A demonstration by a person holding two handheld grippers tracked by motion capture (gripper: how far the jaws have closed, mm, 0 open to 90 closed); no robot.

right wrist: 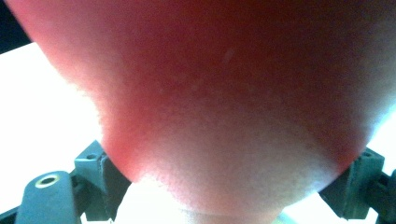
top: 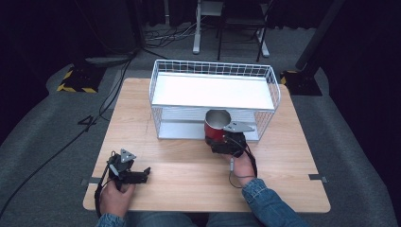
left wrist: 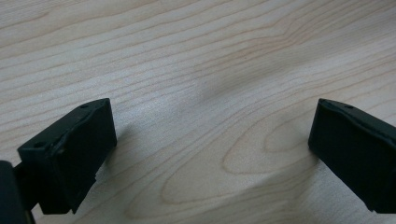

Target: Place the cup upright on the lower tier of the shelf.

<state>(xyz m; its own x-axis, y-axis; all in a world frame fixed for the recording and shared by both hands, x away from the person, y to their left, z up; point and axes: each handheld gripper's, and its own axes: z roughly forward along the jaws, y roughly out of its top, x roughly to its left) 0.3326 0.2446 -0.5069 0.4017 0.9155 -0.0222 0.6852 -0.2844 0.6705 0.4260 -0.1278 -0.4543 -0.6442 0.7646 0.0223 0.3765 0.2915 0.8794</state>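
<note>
Right tongs (top: 222, 138) are clamped on a red cup (top: 216, 126), one jaw on either side of its body, as the right gripper view confirms (right wrist: 224, 116). The cup is held upright, open mouth up, just in front of the white wire rack (top: 213, 71) at the level of the lower shelf (top: 182, 128) — whether it stands on the worktop (top: 189, 175) cannot be told. Left tongs (top: 142, 174) rest at the near left of the worktop, jaws spread wide with nothing between them (left wrist: 210, 154). Judgement: the grasp is done and the cup has been brought to the rack; placing it on a shelf and letting go remain — roughly midway.
</note>
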